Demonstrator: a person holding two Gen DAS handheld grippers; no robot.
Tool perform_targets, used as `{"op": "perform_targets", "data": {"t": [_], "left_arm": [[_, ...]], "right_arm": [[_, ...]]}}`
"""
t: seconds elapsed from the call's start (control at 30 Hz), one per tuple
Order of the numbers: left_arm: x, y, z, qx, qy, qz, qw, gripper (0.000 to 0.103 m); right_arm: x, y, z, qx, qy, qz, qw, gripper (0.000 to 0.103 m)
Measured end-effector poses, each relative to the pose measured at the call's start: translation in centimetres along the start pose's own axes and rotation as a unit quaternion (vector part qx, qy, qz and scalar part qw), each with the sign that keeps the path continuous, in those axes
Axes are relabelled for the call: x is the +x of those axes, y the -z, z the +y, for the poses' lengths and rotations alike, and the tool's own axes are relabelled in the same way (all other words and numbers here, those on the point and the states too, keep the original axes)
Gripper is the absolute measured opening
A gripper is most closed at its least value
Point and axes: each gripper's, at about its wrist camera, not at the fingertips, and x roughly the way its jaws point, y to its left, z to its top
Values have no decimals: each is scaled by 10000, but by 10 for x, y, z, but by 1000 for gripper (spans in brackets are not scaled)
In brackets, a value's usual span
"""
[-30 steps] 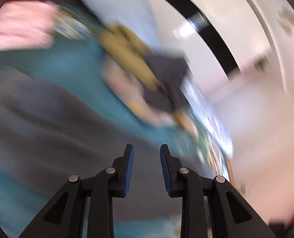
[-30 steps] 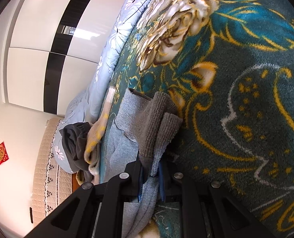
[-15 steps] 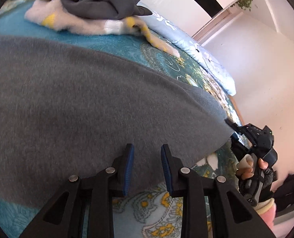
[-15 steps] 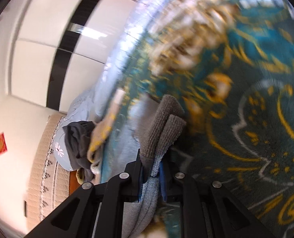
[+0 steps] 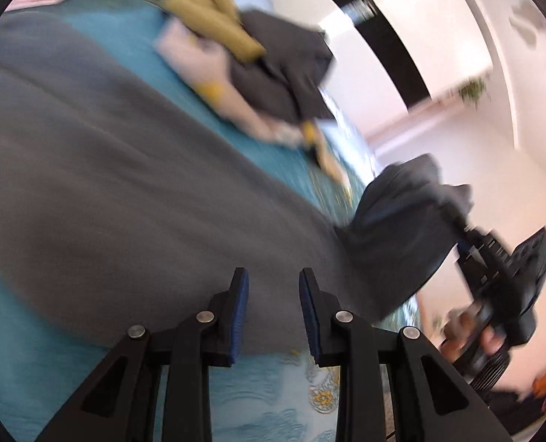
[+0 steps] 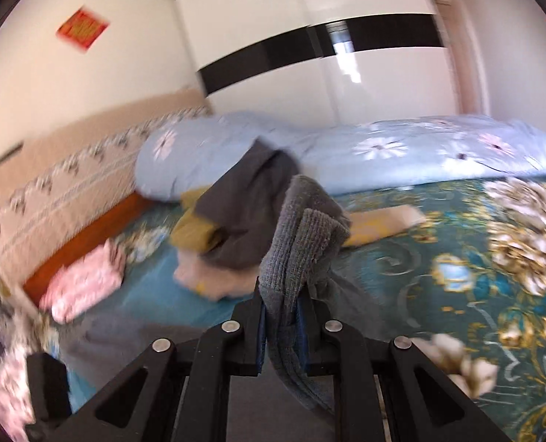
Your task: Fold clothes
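A large grey garment [image 5: 132, 184] lies spread over the teal floral bedspread [image 5: 33, 331]. My left gripper [image 5: 273, 283] hovers over its near edge, blue pads apart with nothing between them. At the right of the left wrist view, my right gripper [image 5: 464, 246], held by a hand [image 5: 490, 339], lifts one corner of the garment [image 5: 402, 221] off the bed. In the right wrist view that gripper [image 6: 280, 316] is shut on a bunched grey knit fold [image 6: 306, 232], which stands up between the pads and hangs down below them.
A pile of olive, dark grey and pale pink clothes [image 5: 258, 59] lies further along the bed [image 6: 494, 258]. A folded pink item [image 6: 84, 283] sits near the headboard [image 6: 70, 184]. A light blue quilt [image 6: 383, 151] runs along the far side before a white wardrobe [image 6: 309, 55].
My right gripper has rolled upright and risen, lifting the grey garment's corner off the bed. The left gripper has shifted over the garment and still holds nothing.
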Motion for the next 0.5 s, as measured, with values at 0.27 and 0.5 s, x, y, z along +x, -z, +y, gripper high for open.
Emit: {"op": "perform_targets", "data": {"t": [0.27, 0.5], "left_arm": [[-36, -2, 46, -701, 234, -430, 9963, 28], [-40, -1, 55, -772, 350, -419, 9955, 28]], "right_arm": [[67, 85, 120, -2224, 7, 1217, 9673, 15], [80, 113, 139, -2567, 257, 1559, 9535, 22]]}}
